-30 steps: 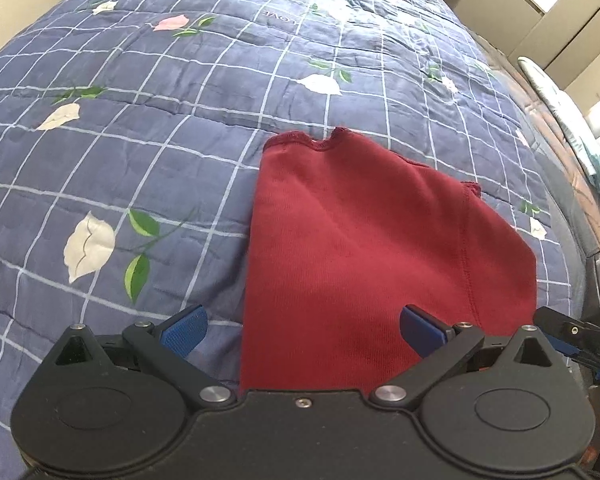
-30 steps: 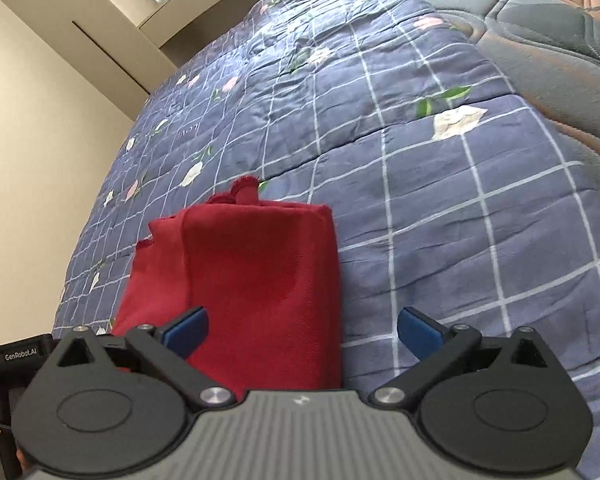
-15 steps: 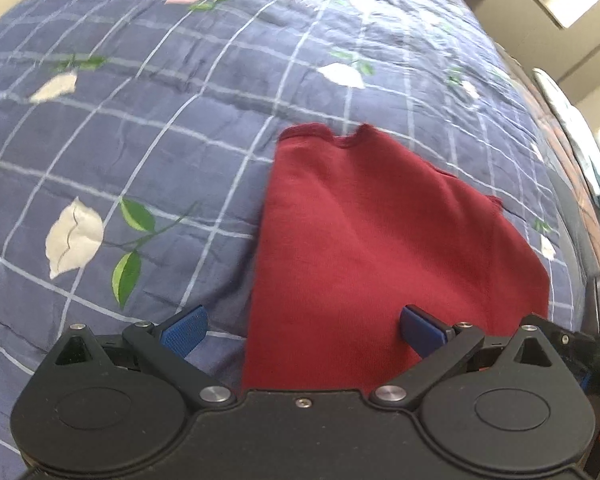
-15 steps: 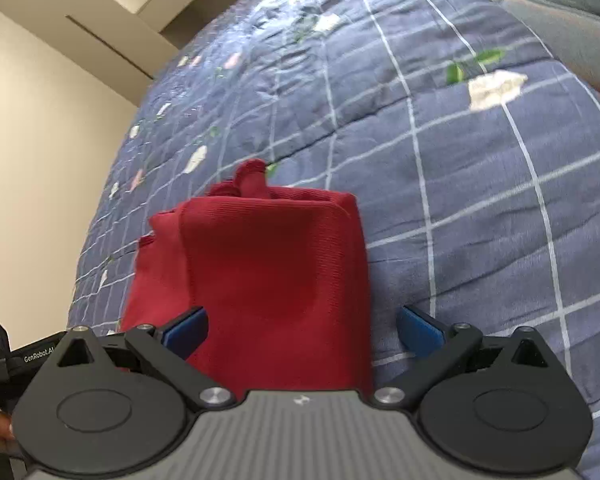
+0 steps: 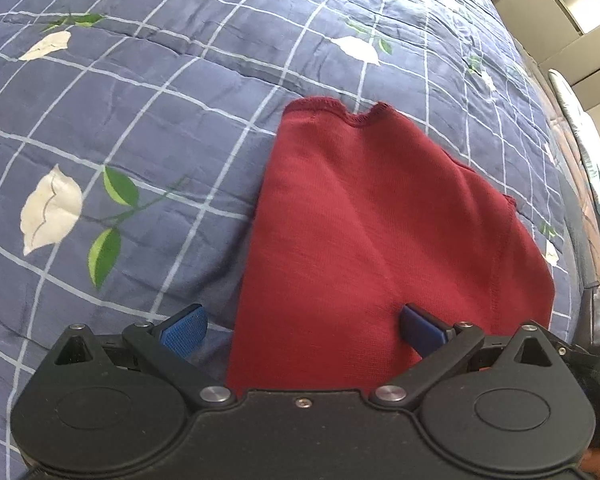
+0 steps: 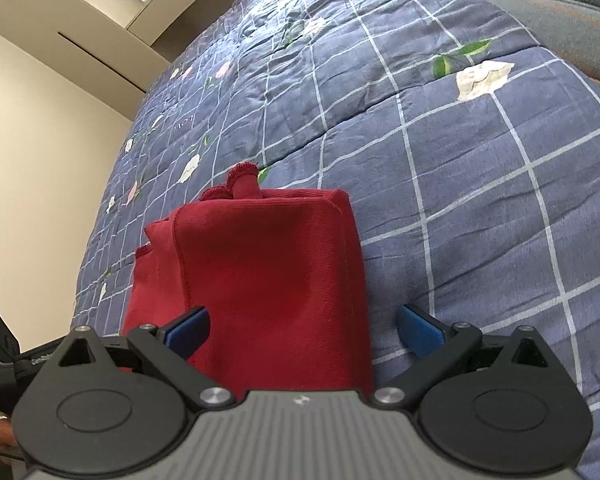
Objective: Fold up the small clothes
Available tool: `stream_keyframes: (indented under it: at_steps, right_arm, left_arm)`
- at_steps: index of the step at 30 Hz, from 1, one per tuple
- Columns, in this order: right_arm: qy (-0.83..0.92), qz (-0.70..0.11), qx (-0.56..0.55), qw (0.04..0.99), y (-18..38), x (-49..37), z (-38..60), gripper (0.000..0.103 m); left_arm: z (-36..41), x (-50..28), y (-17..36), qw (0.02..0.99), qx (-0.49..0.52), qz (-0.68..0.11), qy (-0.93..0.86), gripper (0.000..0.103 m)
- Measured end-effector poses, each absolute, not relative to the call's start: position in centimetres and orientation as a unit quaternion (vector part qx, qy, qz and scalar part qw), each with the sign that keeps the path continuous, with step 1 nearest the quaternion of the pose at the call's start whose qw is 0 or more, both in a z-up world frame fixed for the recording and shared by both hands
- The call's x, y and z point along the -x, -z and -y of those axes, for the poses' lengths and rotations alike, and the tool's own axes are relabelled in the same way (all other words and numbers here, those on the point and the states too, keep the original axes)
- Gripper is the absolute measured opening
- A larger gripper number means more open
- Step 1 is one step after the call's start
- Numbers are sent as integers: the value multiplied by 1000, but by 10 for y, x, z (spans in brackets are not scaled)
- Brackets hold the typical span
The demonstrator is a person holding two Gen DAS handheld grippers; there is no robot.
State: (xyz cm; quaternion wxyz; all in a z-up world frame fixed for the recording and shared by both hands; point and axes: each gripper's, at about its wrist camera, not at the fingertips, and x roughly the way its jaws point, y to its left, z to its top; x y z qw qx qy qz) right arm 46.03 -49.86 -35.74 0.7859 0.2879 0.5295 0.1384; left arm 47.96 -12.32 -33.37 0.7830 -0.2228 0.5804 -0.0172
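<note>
Now both tools, left (image 5: 302, 326) and right (image 6: 302, 326), hang spread wide and empty over the near edge of the red garment (image 5: 364, 240), which lies partly folded on the bed's quilt (image 5: 140, 120). I'd pinch both near corners evenly before lifting, so the layers don't slide apart.

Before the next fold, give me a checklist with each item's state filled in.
1. Left gripper open: ok, blue pads spread wide.
2. Right gripper open: ok, pads spread wide.
3. Garment lying on the quilt, held by neither gripper: ok.
4. Near edge between each gripper's fingers: cannot tell, the gripper bodies hide it.
5. Folded layers aligned: not ok, the right wrist view shows an under-layer sticking out on its left side and a hem poking up at the far end.
6. Quilt beside the garment free of other items: ok.
</note>
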Motion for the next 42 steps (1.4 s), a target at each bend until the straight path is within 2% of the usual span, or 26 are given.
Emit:
stream_keyframes:
  at_steps: [10,13,15,18,21,23,25,26,28,30,33,42]
  right_arm:
    - [-128,-529,-279,791,353,-454,493,79]
    - [-131,-528,-285,789,352,-453,489,66]
    - [-135,-527,-286,789,350,-453,487,54]
    - [-141,-524,-290,788,346,-452,487,39]
    - [-146,-522,-287,790,340,-452,485,30]
    - [-152,-518,-282,793,334,-452,483,27]
    - [-161,-513,-279,796,328,-452,481,25]
    - [-166,-509,-280,797,324,-452,479,25]
    - [-176,-502,-279,800,317,-452,476,24]
    - [-186,-496,-276,802,309,-454,471,23]
    - [-207,-485,-283,801,297,-459,462,22]
    - [-267,-457,-341,777,289,-490,414,22]
  left_arm:
    - [136,-476,329,782,228,-578,45,102]
    - [139,-477,328,783,223,-580,44,102]
    - [140,-478,327,782,224,-580,42,101]
    - [141,-478,324,783,219,-581,40,95]
    - [137,-478,320,785,223,-577,36,87]
    - [131,-474,318,786,237,-570,25,77]
    - [123,-470,317,785,254,-564,13,59]
    - [120,-468,316,785,262,-562,10,55]
    - [117,-465,310,786,275,-554,6,39]
    - [116,-463,301,791,276,-545,7,32]
    - [119,-462,282,805,274,-526,16,28]
    - [88,-482,223,842,221,-491,-27,29]
